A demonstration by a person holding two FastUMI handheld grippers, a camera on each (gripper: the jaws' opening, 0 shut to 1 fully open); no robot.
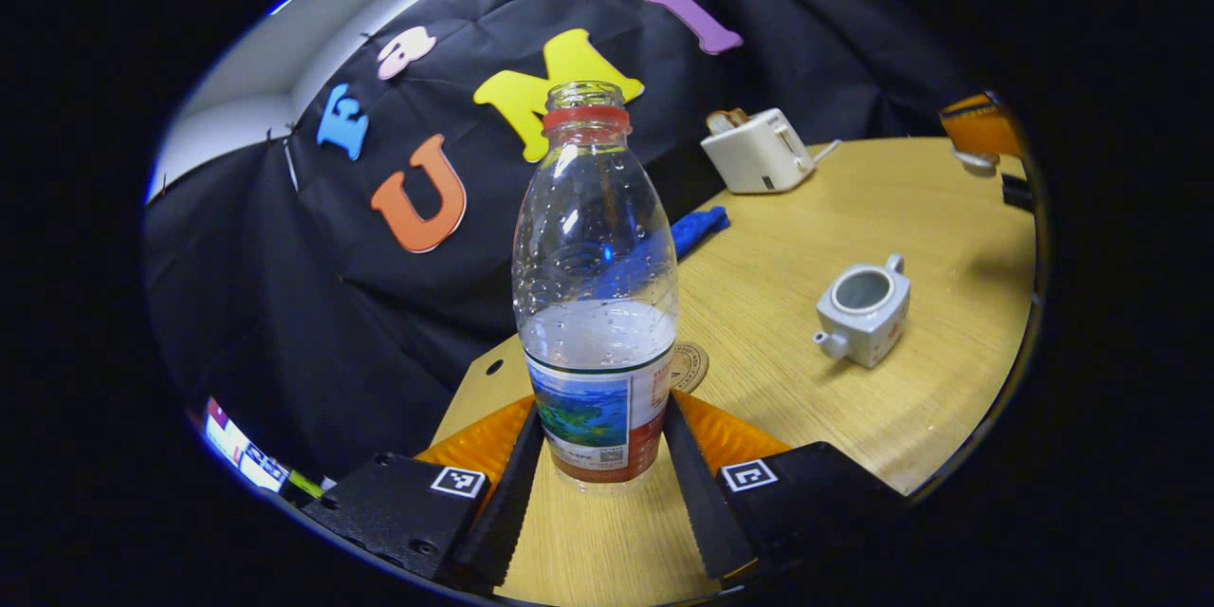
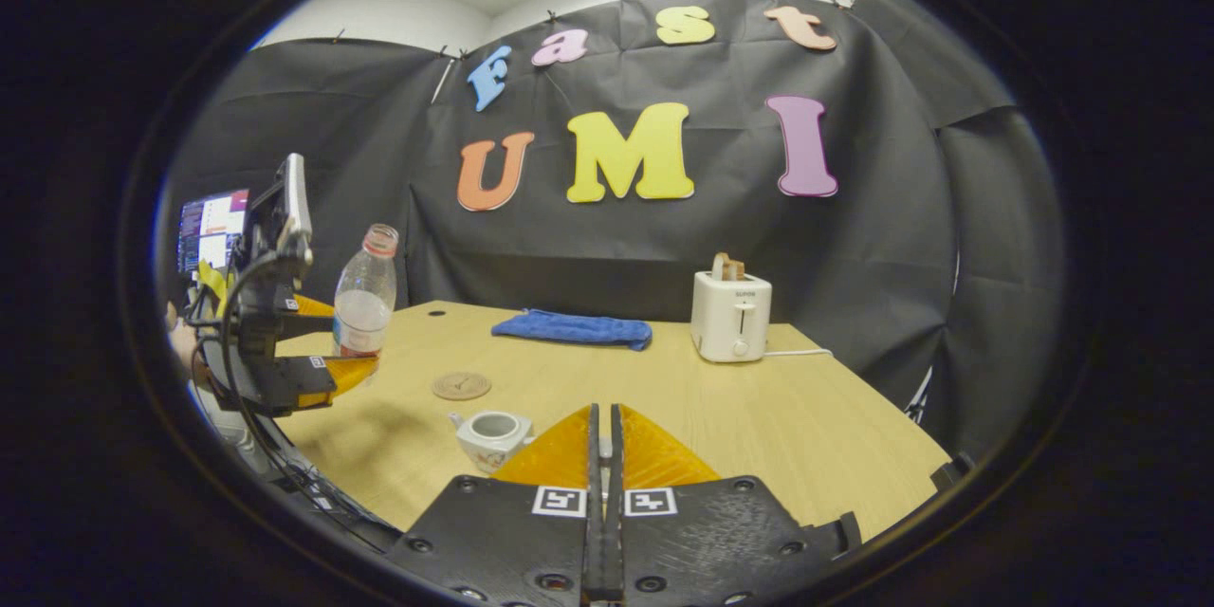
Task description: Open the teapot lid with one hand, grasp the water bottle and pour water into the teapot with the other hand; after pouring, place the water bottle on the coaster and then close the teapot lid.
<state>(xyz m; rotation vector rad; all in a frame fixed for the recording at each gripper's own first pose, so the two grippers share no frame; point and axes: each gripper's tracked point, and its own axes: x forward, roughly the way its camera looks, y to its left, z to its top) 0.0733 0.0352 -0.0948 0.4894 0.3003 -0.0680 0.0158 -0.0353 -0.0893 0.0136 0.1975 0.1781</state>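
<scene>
1. Since the white teapot (image 1: 863,308) stands on the wooden table (image 1: 806,379) with its mouth uncovered, the lid-opening step looks done.
2. The left gripper (image 1: 600,460) has its fingers clamped on the uncapped water bottle (image 1: 595,294), lifted above the table and part full.
3. The right gripper (image 2: 603,455) has fingers together; whether a lid is pinched I cannot tell.
4. Left: pouring, setting the bottle on the round coaster (image 2: 461,386), closing the lid.

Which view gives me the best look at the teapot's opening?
The left gripper view: the teapot sits unobstructed, its open top, spout and handle all clear. In the right gripper view the teapot is small and low, partly hidden behind the right claw.
</scene>
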